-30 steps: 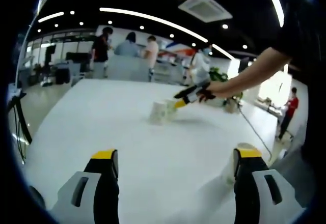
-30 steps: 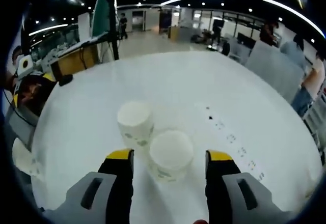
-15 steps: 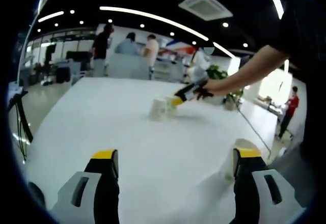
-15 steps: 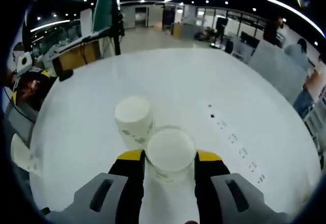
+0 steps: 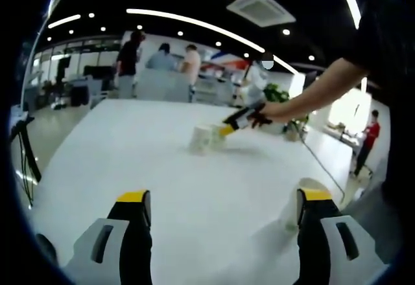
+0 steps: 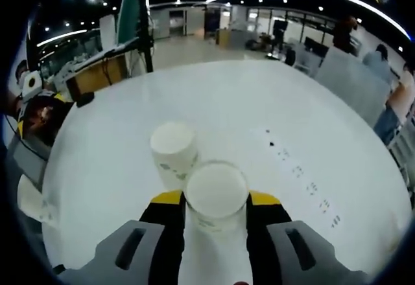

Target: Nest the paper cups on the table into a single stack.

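Over the last second the right gripper [image 6: 215, 202] has closed its yellow-tipped jaws from either side of the nearer upside-down white paper cup [image 6: 216, 194] until they clamp its wall, so the cup is now gripped, though by my reading not yet lifted off the round white bench [image 6: 272, 116]. A second upside-down white paper cup with green print [image 6: 174, 153] stands just beside it, well inside the bench's edges. From the left gripper view, the person's arm reaches out nearly level across the bench. The left gripper [image 5: 220, 201] hangs above the near edge, jaws wide apart and empty.
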`<state>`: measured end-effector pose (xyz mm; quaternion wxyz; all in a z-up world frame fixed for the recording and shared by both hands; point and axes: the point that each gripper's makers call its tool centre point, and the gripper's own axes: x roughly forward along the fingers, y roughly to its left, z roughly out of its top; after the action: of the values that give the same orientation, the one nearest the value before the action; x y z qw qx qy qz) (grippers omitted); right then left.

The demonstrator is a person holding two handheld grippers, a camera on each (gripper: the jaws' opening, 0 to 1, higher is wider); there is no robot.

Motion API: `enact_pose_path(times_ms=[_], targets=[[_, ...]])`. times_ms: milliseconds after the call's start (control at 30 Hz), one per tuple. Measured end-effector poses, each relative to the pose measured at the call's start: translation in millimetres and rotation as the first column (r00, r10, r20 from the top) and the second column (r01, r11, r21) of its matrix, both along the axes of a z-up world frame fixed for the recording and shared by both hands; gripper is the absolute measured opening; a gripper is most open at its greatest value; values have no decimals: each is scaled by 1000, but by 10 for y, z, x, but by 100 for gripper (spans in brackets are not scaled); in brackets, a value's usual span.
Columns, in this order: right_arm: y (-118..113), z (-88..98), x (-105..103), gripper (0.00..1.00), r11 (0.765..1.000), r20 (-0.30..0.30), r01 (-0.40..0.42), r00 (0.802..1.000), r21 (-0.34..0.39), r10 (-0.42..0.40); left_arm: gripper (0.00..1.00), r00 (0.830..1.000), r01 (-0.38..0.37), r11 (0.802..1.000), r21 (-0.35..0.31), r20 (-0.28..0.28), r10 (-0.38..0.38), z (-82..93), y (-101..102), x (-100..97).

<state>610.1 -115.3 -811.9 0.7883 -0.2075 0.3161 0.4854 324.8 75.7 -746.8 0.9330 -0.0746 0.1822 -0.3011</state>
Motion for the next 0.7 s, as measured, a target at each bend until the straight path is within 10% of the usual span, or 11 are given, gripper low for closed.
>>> enact_pose_path(times_ms=[700], targets=[[-126, 126, -127, 33, 1000, 6, 23, 1000, 1, -23, 91, 999, 27, 1000, -1, 18, -27, 110, -15, -8]])
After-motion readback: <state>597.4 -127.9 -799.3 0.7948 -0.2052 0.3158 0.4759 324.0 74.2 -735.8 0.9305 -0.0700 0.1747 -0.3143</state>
